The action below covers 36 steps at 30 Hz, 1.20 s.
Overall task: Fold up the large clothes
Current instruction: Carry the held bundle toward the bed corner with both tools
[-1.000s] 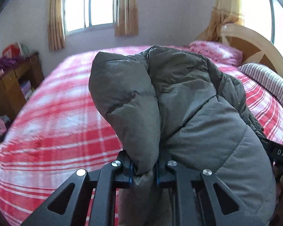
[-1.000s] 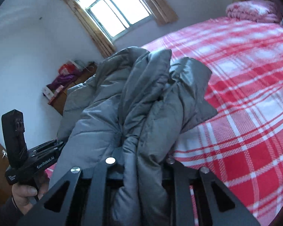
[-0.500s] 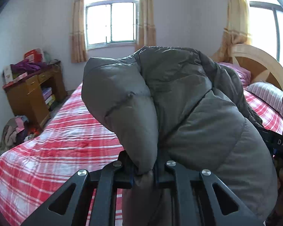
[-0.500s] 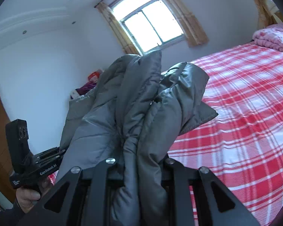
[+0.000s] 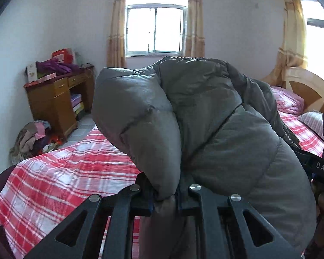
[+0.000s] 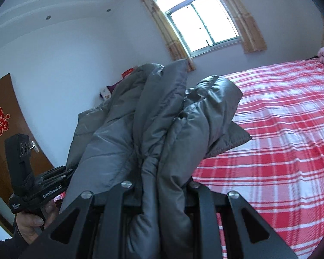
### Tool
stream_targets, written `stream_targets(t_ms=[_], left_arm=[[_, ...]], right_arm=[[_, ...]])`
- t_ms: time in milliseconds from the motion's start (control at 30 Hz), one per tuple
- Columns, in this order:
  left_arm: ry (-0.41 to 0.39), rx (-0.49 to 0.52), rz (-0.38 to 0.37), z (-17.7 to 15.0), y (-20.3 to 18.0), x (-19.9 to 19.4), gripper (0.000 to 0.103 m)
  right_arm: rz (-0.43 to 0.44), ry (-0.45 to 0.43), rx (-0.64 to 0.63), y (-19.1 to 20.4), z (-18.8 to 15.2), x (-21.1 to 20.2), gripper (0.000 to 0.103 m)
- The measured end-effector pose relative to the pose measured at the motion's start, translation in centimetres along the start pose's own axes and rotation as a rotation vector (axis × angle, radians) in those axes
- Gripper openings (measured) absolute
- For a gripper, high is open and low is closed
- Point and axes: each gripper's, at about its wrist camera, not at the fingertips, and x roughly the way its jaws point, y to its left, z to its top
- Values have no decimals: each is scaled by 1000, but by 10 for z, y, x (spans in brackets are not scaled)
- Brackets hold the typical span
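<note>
Both grippers' jaws pinch the grey jacket point(image 5: 205, 116).

Red-checked bed point(image 6: 280, 151), pink folded quilt point(image 5: 288, 101), striped pillow point(image 5: 312, 122) at headboard

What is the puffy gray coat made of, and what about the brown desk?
The coat looks like thin, slightly shiny synthetic fabric over soft filling, probably down or polyester: stitched puffy sections, sheen on the folds. The desk looks like varnished wood or wood veneer: orange-brown, glossy drawer fronts.
</note>
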Motion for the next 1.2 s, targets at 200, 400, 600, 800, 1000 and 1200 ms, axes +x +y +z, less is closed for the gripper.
stream_targets(t_ms=[200,400,600,800,1000,1200], left_arm=[[8,-42,48,-8,32,1,13],[27,-73,81,-18,59,5,13],[34,-95,97,-23,75,1,13],[46,-112,112,-30,89,0,13],[62,-132,126,-39,102,2,13],[87,-142,135,-51,114,11,13]], right_arm=[[29,40,-24,8,0,37,22],[51,81,-41,26,-6,60,22],[69,112,-53,37,-10,74,22],[80,137,-63,44,-14,84,22],[87,163,-72,55,-19,97,22],[85,195,-72,60,-29,106,22]])
